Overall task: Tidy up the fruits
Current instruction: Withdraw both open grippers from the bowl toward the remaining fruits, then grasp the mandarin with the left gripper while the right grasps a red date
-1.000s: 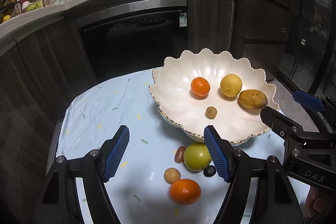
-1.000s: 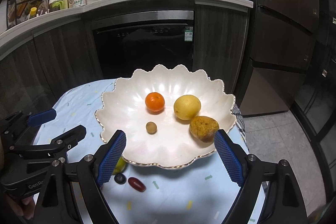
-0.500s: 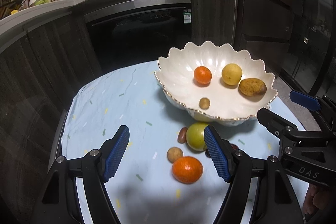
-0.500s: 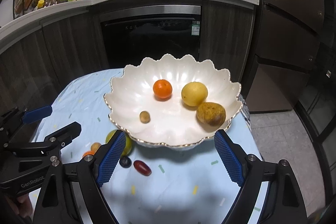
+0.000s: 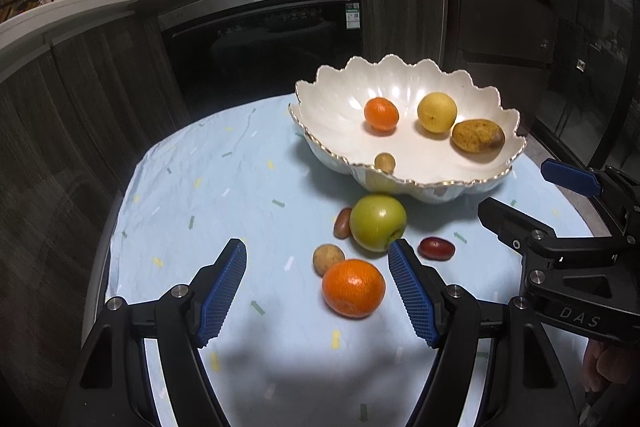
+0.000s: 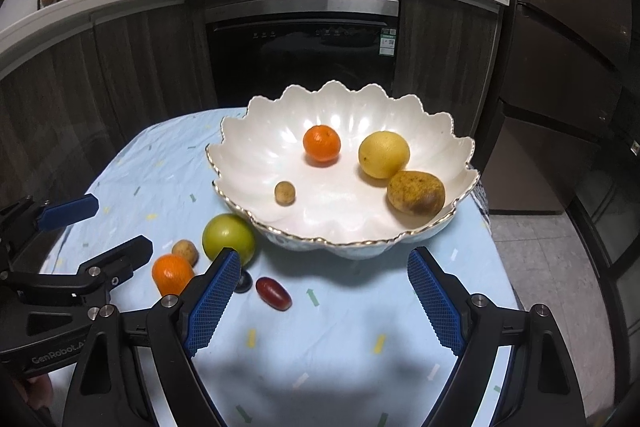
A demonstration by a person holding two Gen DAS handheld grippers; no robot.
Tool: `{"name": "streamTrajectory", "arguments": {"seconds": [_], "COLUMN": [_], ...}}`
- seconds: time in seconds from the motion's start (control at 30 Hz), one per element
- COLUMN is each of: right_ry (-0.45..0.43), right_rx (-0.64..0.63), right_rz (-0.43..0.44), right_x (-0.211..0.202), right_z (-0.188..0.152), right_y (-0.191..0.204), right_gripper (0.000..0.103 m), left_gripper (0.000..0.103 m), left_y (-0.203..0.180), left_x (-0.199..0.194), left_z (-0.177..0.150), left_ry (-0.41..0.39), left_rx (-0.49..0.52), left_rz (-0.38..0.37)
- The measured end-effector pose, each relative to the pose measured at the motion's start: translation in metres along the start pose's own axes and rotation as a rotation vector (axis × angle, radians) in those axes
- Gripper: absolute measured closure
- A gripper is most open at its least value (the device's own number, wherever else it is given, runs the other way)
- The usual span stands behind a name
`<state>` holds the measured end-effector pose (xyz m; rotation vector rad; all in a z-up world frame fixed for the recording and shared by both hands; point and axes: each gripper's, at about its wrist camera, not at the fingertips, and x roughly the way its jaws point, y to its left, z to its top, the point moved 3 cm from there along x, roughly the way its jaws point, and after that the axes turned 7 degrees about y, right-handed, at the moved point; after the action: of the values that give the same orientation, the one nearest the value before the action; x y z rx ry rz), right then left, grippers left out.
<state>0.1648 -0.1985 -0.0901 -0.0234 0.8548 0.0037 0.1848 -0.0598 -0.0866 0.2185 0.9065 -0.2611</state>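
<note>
Both tongs have sunk toward the loose fruit before the bowl (image 5: pixel 404 183); left tongs (image 5: pixel 316 291), spread and empty, are nearest our mandarin (image 5: pixel 353 287); right tongs (image 6: pixel 324 303) likewise spread.

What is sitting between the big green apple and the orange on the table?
A small tan round fruit, beside the green apple and the orange, clearest in the left wrist view.

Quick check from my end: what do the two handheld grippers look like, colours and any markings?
Both are black frames with silver bolts and blue ridged pads on the jaws. The left gripper reads "GenRobot" on its side, the right gripper "DAS". No cables or sleeves show.
</note>
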Motion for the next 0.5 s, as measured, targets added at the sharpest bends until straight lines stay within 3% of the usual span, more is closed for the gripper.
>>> {"name": "streamTrajectory", "arguments": {"seconds": [0.5], "right_ry": [0.058], "right_rx": [-0.039], "right_rz": [0.026], "right_x": [0.024], "right_z": [-0.015], "right_y": [0.003], "right_gripper": [0.022], "left_gripper": [0.03], "left_y": [-0.005], "left_x": [0.027], "left_z": [-0.019], "left_ry": [0.067], "left_rx": [0.007], "left_rz": [-0.005]}}
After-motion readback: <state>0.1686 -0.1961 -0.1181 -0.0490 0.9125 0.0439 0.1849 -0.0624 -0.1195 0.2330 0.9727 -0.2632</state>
